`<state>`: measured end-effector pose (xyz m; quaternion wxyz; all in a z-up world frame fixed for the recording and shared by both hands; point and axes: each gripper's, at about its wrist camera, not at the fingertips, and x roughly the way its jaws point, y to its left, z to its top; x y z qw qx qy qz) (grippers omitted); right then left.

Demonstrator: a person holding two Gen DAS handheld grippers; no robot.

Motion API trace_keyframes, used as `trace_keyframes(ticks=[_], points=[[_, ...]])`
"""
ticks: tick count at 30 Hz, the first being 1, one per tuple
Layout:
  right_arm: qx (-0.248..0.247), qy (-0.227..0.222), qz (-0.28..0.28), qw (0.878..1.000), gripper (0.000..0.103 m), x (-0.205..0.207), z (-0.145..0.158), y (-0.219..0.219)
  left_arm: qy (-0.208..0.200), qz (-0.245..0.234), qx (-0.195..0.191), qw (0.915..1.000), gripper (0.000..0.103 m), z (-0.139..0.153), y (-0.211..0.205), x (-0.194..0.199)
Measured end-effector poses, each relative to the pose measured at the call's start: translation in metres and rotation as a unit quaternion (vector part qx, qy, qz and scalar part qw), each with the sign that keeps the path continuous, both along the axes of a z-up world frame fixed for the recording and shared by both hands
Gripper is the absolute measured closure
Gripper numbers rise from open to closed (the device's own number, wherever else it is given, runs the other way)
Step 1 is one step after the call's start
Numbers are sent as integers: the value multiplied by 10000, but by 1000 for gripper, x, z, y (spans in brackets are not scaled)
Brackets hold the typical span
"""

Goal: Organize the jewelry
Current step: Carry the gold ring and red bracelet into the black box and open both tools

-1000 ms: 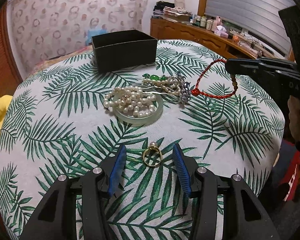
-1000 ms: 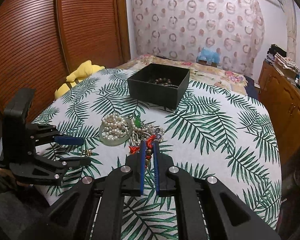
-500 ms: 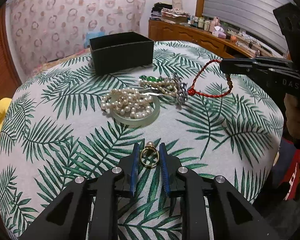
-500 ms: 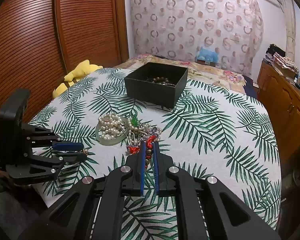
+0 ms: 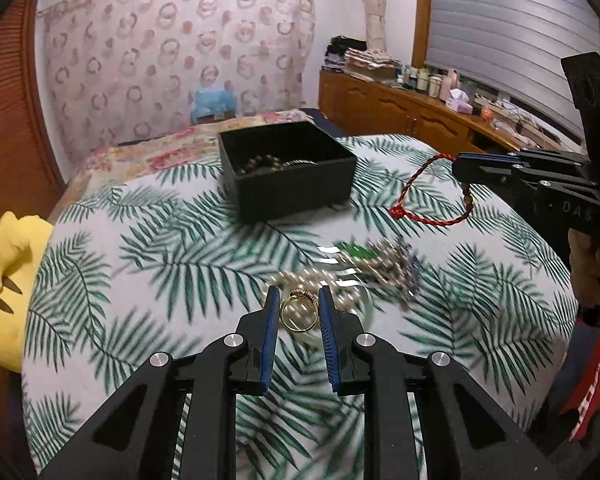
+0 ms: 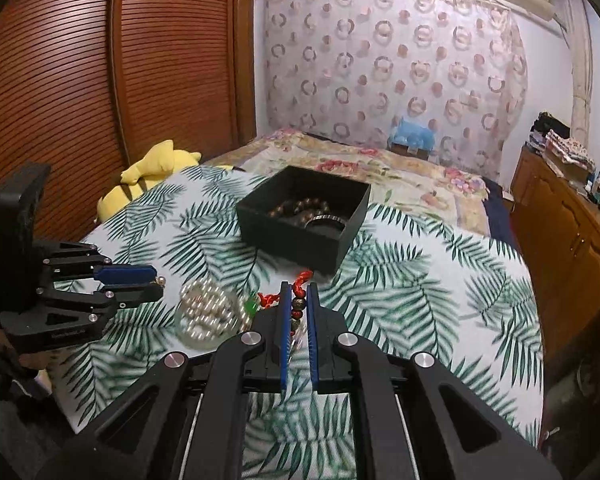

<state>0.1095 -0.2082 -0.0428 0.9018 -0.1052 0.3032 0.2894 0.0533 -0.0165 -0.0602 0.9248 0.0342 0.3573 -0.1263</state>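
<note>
Lifted off the palm-leaf-patterned tabletop since the earlier frames, both claws are now raised: the left claw clamped on the gold pearl-topped ring, the right claw on the red braided cord bracelet, the open black box at twelve o'clock.

Both grippers are matte black plastic frames with triangular cut-outs and round silver screws — the left gripper and right gripper each carry ribbed blue pads. Pale lettering marks the right one's side.
</note>
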Motion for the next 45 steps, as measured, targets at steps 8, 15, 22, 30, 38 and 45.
trace_keyframes(ticks=[8, 15, 22, 30, 38, 45], points=[[-3, -66, -31, 10000, 94, 36, 6, 16, -108, 124, 52, 9999, 84, 11, 10, 20], [95, -156, 7, 9998, 94, 83, 17, 45, -303, 244, 100, 9992, 84, 23, 15, 38], [18, 82, 48, 10000, 94, 118, 8, 72, -386, 287, 138, 9987, 84, 35, 16, 56], [118, 343, 58, 9993, 94, 138, -5, 76, -389, 323, 177, 9986, 84, 39, 15, 75], [202, 385, -77, 9990, 79, 141, -8, 61, -372, 360, 239, 9984, 84, 40, 12, 92], [345, 310, -201, 9987, 79, 133, -6, 37, -287, 351, 295, 9985, 84, 37, 4, 115]])
